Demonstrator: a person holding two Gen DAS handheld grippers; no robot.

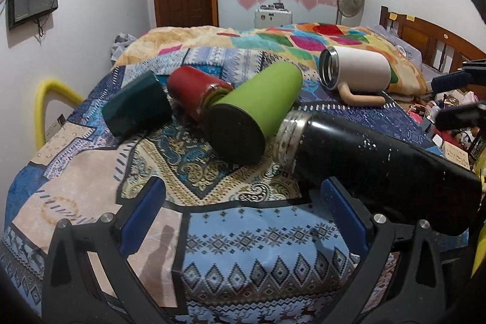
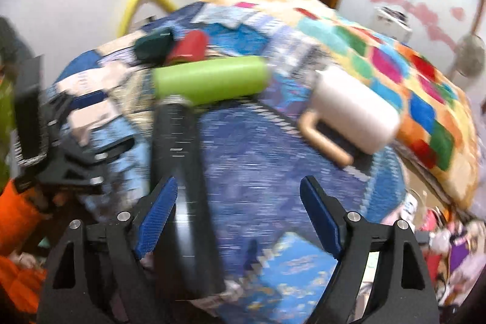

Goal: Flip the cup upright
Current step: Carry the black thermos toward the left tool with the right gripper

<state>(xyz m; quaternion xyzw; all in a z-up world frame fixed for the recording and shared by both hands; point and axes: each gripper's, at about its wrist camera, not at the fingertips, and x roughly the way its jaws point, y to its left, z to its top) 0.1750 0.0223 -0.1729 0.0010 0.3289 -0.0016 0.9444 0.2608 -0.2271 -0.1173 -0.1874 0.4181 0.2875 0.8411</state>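
Note:
Several cups lie on their sides on a patterned bedspread [image 1: 231,239]. A long black flask [image 1: 379,163] lies nearest, its steel mouth toward a green tumbler [image 1: 252,111]. Behind are a red cup [image 1: 194,87], a dark green cup [image 1: 136,108] and a white mug with a tan handle [image 1: 358,72]. My left gripper [image 1: 243,199] is open and empty, just short of the black flask. My right gripper [image 2: 240,202] is open and empty over the black flask [image 2: 182,178]; the view is blurred. The green tumbler [image 2: 209,78] and white mug [image 2: 355,114] lie beyond.
A colourful quilt [image 1: 303,38] is heaped at the back of the bed. A wooden headboard [image 1: 431,38] stands at right, with clutter below it. A yellow foam bar [image 1: 51,99] rises at the bed's left edge. The left gripper [image 2: 70,148] shows at left in the right wrist view.

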